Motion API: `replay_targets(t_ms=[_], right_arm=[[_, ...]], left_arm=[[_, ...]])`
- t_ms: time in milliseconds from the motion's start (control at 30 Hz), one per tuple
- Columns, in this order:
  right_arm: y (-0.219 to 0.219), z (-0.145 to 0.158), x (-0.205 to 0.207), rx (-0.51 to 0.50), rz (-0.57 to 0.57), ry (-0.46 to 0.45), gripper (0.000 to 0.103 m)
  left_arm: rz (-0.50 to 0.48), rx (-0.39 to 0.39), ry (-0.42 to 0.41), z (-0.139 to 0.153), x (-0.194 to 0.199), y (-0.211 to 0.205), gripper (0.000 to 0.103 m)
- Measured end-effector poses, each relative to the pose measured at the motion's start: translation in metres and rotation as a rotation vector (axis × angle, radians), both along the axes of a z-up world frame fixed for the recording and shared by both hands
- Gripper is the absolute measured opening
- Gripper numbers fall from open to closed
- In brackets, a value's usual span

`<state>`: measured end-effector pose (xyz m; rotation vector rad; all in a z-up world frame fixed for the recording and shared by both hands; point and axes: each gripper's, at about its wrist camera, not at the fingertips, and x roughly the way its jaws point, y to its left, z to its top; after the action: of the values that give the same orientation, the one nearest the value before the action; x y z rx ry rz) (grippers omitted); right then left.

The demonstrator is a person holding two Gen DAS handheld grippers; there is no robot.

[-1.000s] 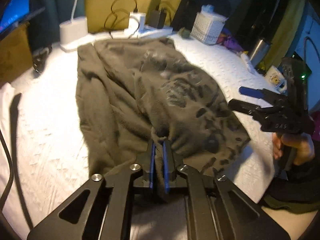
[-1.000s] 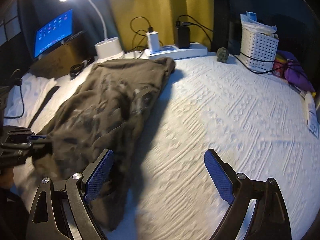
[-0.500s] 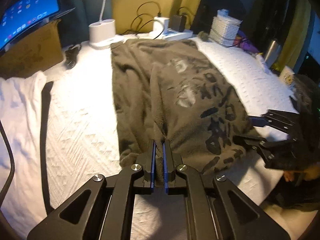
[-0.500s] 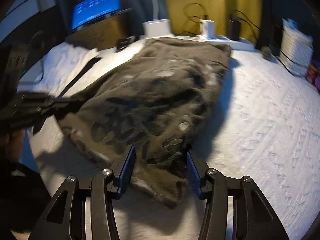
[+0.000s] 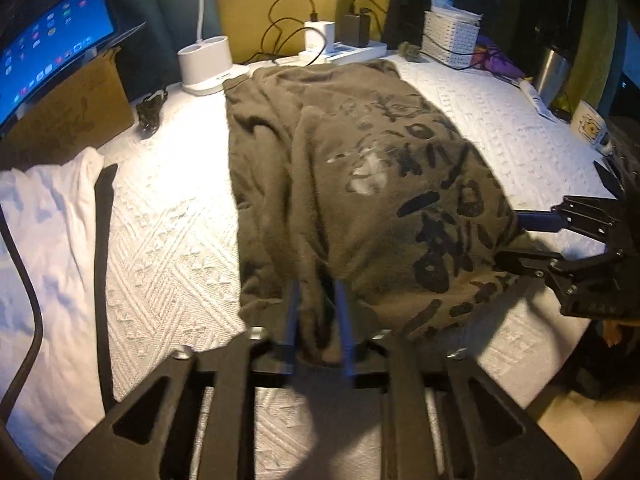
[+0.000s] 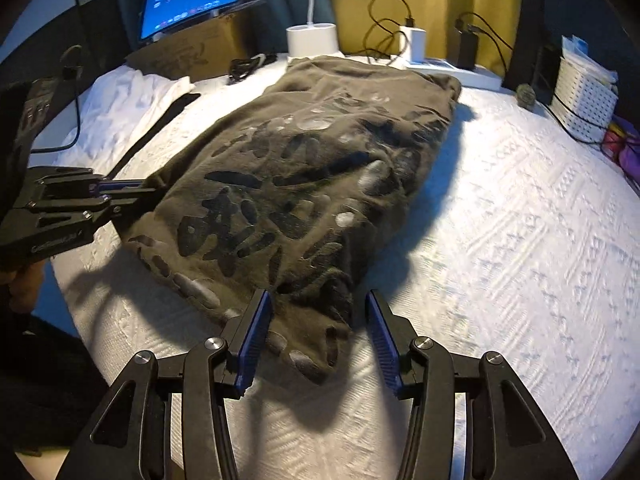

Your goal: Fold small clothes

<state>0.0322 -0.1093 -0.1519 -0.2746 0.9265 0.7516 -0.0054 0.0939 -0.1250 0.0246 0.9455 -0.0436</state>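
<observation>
Motion blur smeared the left tongs (image 5: 317, 312), which had just been opening, a fold of the olive shirt (image 5: 360, 200) loose between them. Right tongs (image 6: 316, 330) stood half open, straddling the near hem unpinched. Shirt lay folded lengthwise on the white bed (image 6: 520, 220), its dark print crumpled.

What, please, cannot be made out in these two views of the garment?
- Left wrist view: the jaws of the left gripper have just been opening, with a fold of the garment between them; motion blur smears their tips.
- Both views: the garment's lower layers, covered by its top layer.
- Right wrist view: the hand holding the left gripper, mostly cut off at the left edge.
- Left wrist view: the mug, print too small.
</observation>
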Motion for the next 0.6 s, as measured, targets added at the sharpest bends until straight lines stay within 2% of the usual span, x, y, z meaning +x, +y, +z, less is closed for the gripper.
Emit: replay_targets(t_ms=[67, 100, 133, 333, 600], right_arm=[[-0.004, 0.002, 0.003, -0.010, -0.021, -0.003, 0.063], [-0.006, 0.004, 0.005, -0.008, -0.028, -0.008, 0.070], [-0.008, 0.005, 0.006, -0.004, -0.034, -0.011, 0.071], [-0.017, 0.013, 0.019, 0.014, -0.049, -0.016, 0.072], [-0.023, 0.022, 0.050, 0.033, -0.070, -0.025, 0.072]], left_arm=[[0.001, -0.014, -0.016, 0.006, 0.000, 0.000, 0.047], [0.009, -0.017, -0.028, 0.010, 0.000, 0.000, 0.051], [0.013, -0.019, -0.036, 0.013, 0.001, 0.001, 0.055], [0.070, -0.049, -0.058, 0.024, 0.017, 0.011, 0.060], [0.109, -0.052, -0.082, 0.034, 0.052, 0.023, 0.066]])
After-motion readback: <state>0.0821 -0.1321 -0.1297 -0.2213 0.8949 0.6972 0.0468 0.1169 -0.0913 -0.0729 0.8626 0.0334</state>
